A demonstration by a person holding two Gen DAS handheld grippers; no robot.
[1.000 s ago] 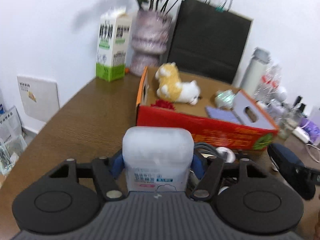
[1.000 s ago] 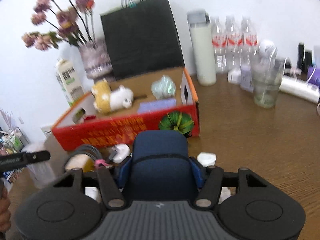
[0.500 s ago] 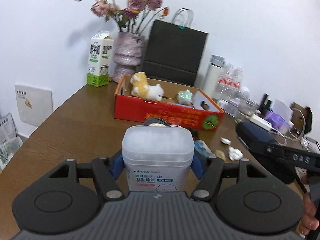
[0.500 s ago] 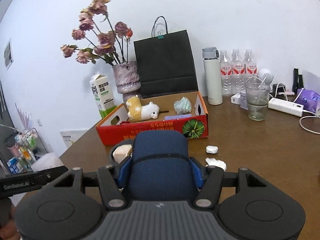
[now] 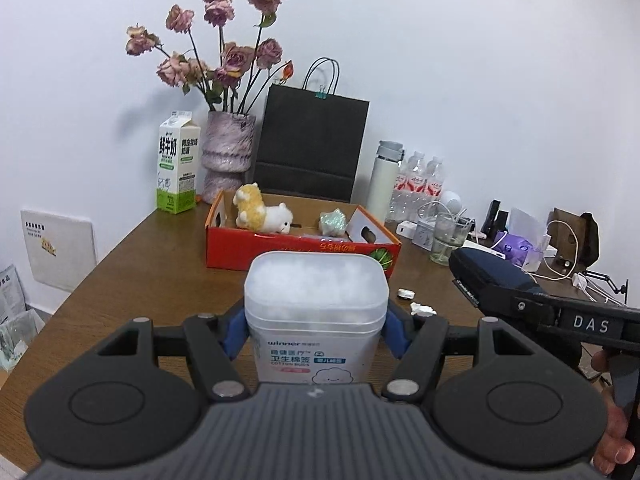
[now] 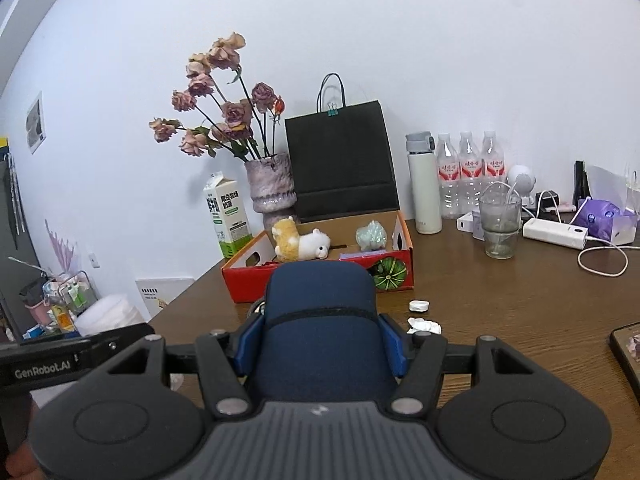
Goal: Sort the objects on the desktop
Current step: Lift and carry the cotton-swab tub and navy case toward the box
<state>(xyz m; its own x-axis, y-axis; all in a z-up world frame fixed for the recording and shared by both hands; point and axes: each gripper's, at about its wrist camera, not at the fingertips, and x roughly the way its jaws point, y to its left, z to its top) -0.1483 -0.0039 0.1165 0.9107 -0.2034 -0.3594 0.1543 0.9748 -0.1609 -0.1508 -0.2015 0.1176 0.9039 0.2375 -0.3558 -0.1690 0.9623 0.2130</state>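
My left gripper (image 5: 316, 330) is shut on a translucent white tub of cotton buds (image 5: 316, 312), its blue pads pressing both sides. My right gripper (image 6: 320, 344) is shut on a dark blue zip case (image 6: 320, 312), which also shows at the right of the left wrist view as the case (image 5: 492, 280). Both are held above the brown wooden table (image 5: 132, 280), well back from the red cardboard box (image 5: 280, 250). That box (image 6: 248, 278) holds a yellow-and-white plush toy (image 6: 300, 244), a pale green crumpled object (image 6: 370, 236) and a purple flat item.
Behind the box stand a milk carton (image 5: 178, 168), a vase of dried roses (image 5: 228, 152), a black paper bag (image 5: 312, 144), a white flask (image 6: 424, 184), water bottles (image 6: 468, 172) and a glass (image 6: 498, 228). Small white scraps (image 6: 422, 316) lie on the table; a power bank (image 6: 556, 232) and cable are right.
Both grippers have drawn back from the red box and risen with their objects still held; the box now looks much smaller and farther away.
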